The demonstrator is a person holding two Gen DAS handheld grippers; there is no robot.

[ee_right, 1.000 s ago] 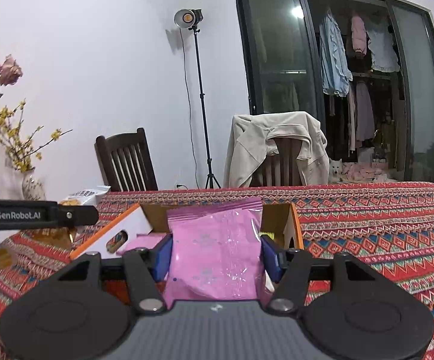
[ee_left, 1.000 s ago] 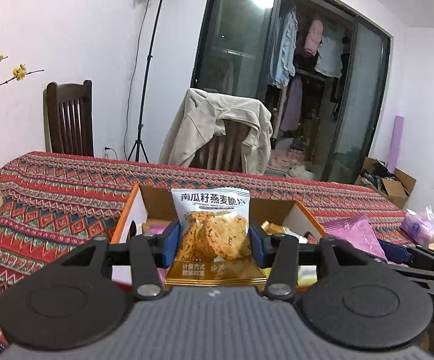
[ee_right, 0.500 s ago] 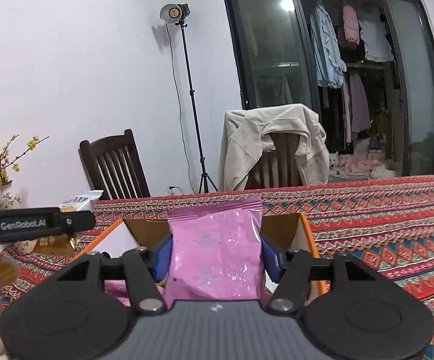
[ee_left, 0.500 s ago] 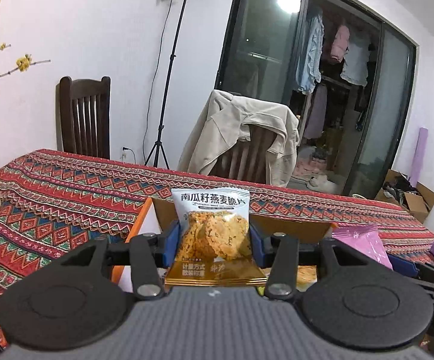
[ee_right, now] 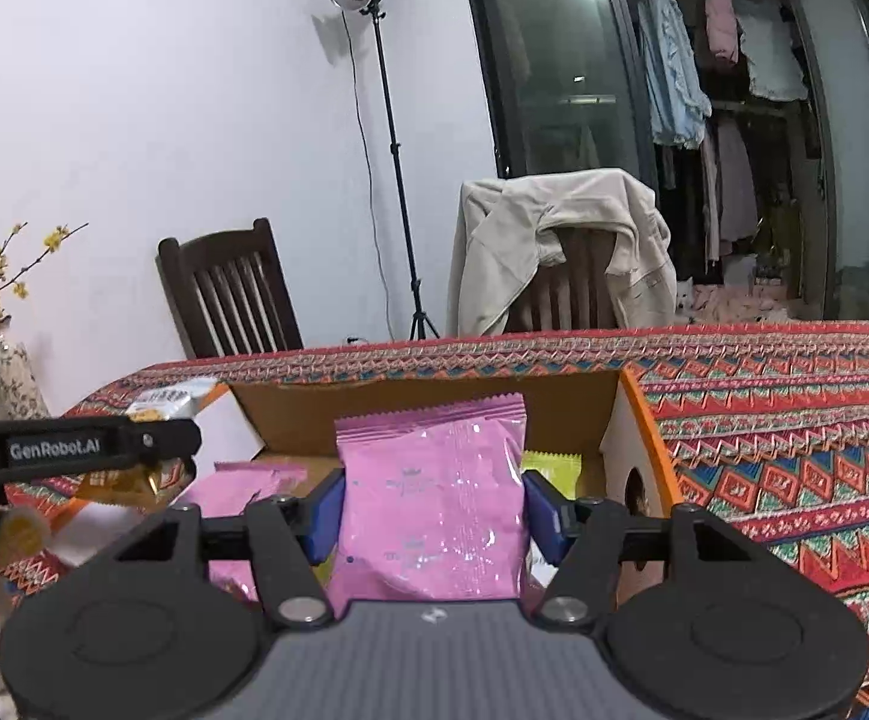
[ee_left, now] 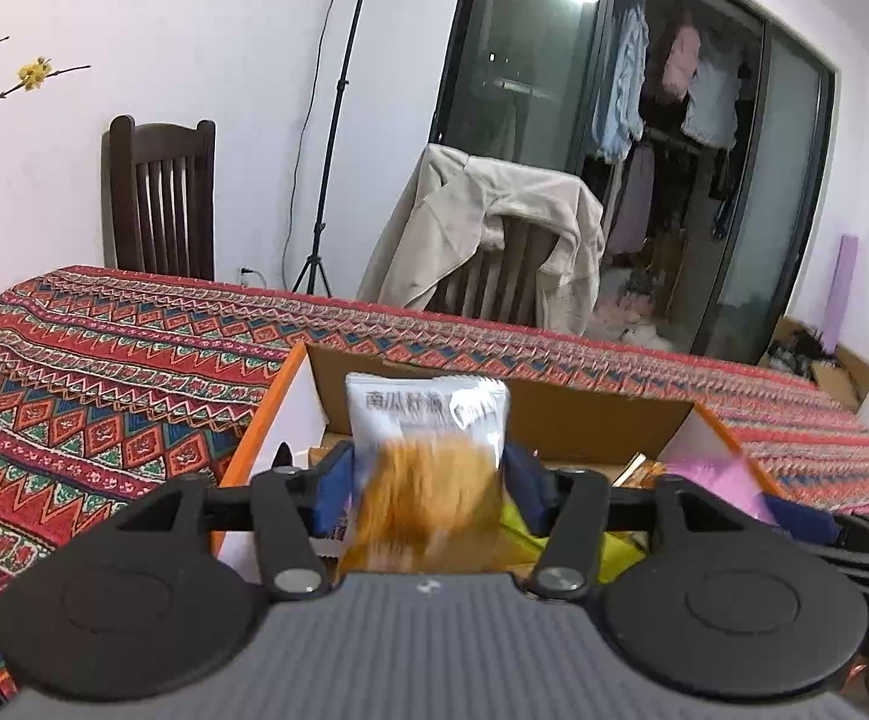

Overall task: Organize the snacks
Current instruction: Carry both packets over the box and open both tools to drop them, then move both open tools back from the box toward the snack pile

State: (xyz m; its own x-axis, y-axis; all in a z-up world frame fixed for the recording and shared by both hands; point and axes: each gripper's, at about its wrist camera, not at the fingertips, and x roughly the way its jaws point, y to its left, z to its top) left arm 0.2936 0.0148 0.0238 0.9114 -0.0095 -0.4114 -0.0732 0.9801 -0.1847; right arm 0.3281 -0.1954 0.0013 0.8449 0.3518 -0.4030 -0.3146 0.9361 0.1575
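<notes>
While both my grippers hang over the open box (ee_right: 638,420) on the patterned cloth (ee_right: 794,408), I count two packets in my tools: one oat-crisp packet (ee_left: 428,468) in the left gripper (ee_left: 428,489) and one pink packet (ee_right: 434,492) in the right gripper (ee_right: 434,507).

Inside the box I can make out one more pink packet (ee_right: 254,477) lying flat and a yellow packet (ee_right: 551,462) behind the pink one I hold. How many others lie deeper I cannot tell.

My left jaws have just been opening. The oat-crisp packet sits between the blue pads (ee_left: 332,492), blurred at its lower half, and a gap shows on either side, so the pads no longer press it. It is over the box's left part.

My right jaws have opened slightly too, yet the pink packet stands upright between the pads (ee_right: 323,516) with both touching its edges. It is above the box's middle.

Both grippers point forward and somewhat downward, side by side, the left one showing at the left edge of the right view.
</notes>
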